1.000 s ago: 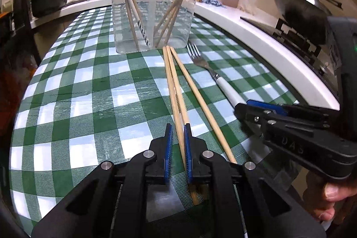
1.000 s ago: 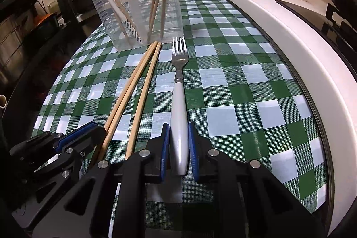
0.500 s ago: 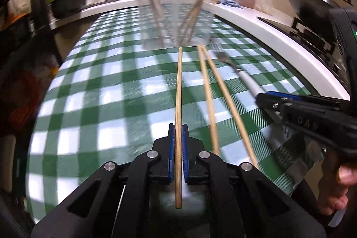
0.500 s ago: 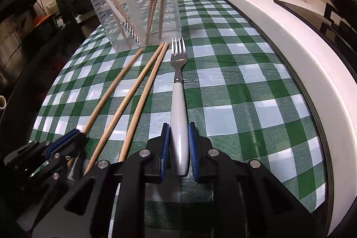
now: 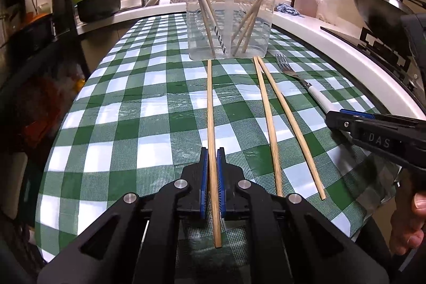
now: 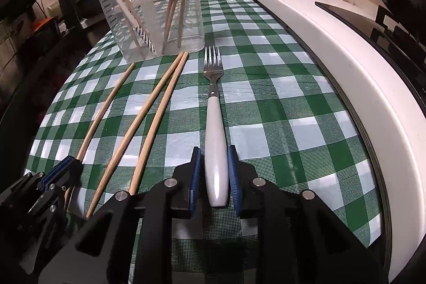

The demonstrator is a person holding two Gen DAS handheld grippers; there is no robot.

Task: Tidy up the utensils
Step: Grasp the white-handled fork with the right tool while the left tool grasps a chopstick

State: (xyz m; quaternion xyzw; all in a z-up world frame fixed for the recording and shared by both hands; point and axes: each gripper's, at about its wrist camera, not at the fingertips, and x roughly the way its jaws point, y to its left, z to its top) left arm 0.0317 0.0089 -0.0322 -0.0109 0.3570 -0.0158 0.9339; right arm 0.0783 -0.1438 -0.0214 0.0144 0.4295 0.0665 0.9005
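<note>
Left gripper (image 5: pixel 211 155) clamps one chopstick (image 5: pixel 210 111) — right gripper (image 6: pixel 214 160) clamps the fork (image 6: pixel 215 129) (white handle).

Warm dim indoor light, sharp focus, strong fisheye edge distortion.

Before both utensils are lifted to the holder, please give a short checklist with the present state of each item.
1. Left gripper shut on chopstick: ok.
2. Right gripper shut on fork handle: cannot tell; small gaps show.
3. Holder upright, top open: ok.
4. Two loose chopsticks apart from both grips: ok.
5. Chopstick tip short of holder wall: cannot tell.
</note>
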